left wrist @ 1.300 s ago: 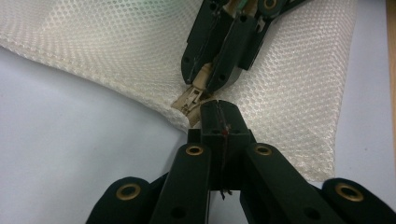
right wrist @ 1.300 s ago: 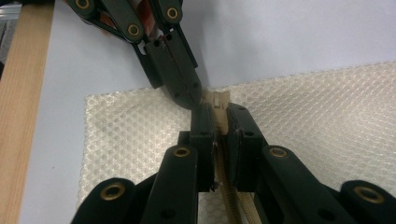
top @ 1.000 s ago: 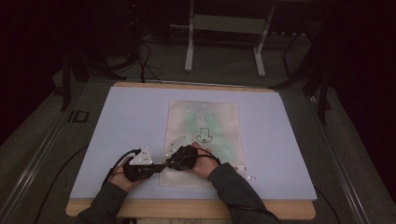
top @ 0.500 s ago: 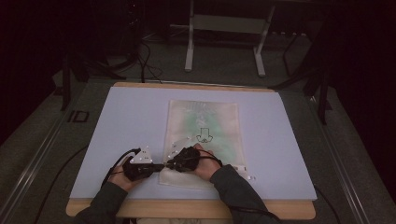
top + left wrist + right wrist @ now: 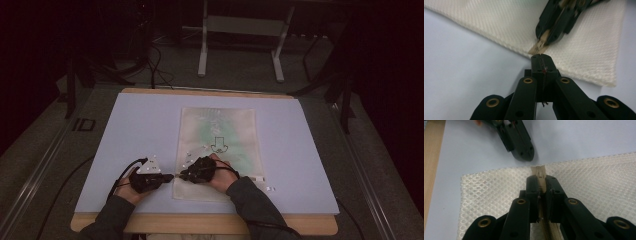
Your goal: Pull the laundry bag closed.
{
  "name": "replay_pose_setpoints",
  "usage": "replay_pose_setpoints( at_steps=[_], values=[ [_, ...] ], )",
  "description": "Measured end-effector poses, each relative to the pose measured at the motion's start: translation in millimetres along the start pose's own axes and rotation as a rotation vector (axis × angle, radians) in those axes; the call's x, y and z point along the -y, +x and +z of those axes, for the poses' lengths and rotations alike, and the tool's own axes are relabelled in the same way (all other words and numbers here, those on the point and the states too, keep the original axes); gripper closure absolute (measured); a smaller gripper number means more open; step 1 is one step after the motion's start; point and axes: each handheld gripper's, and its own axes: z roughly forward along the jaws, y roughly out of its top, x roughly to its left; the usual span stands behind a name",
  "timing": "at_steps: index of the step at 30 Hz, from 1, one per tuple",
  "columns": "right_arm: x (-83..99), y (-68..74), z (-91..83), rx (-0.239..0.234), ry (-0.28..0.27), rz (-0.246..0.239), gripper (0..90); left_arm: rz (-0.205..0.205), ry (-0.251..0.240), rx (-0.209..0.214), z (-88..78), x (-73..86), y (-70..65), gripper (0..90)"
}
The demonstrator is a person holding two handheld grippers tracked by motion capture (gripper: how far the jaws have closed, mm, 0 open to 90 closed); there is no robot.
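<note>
— Status of both tools?
— Right tool (image 5: pixel 541 185) is clenched on the zipper pull (image 5: pixel 539 171) at the mesh pouch's (image 5: pixel 220 150) near left edge. My left tool (image 5: pixel 541 61) is clenched shut on nothing, its tip just beside that pull.
— Pouch location?
— Flat on the tabletop (image 5: pixel 125 130), mid-front.

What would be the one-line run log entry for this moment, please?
left gripper: shut, empty, at mesh bag edge | right gripper: shut on zipper pull | bag: flat on table
</note>
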Motion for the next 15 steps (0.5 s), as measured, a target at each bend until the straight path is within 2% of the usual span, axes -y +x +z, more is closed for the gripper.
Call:
replay_pose_setpoints(
  at_steps=[2, 3, 4, 5, 7, 10, 13, 15],
  values=[
    [0.3, 0.0, 0.0, -0.002, -0.001, 0.004, 82.2, 0.003, -0.01, 0.004, -1.1, -1.1, -0.5, 89.5],
    [0.6, -0.3, 0.2, -0.003, -0.003, 0.007, 82.2, 0.028, -0.029, 0.027, -1.2, -5.2, -4.6, 89.5],
    [0.6, -0.3, 0.2, -0.003, -0.003, 0.007, 82.2, 0.028, -0.029, 0.027, -1.2, -5.2, -4.6, 89.4],
    [0.7, -0.9, 0.3, -0.006, -0.006, 0.006, 82.2, 0.055, -0.008, 0.038, 3.9, -7.5, -8.7, 89.5],
    [0.5, -1.4, 0.4, -0.006, -0.006, 0.001, 82.2, 0.073, 0.028, 0.038, 10.7, -7.2, -10.6, 89.5],
    [0.5, -1.4, 0.5, -0.006, -0.006, 0.001, 82.2, 0.121, 0.055, 0.014, 15.8, -8.2, -14.5, 89.5],
    [0.1, -0.9, 0.2, -0.007, -0.003, 0.002, 82.2, 0.12, 0.058, 0.009, 17.2, -8.1, -15.4, 89.8],
    [0.1, 0.5, -0.9, 0.004, 0.006, -0.016, 82.3, 0.114, 0.06, 0.006, 17.2, -8.0, -15.7, 90.0]
  ],
)
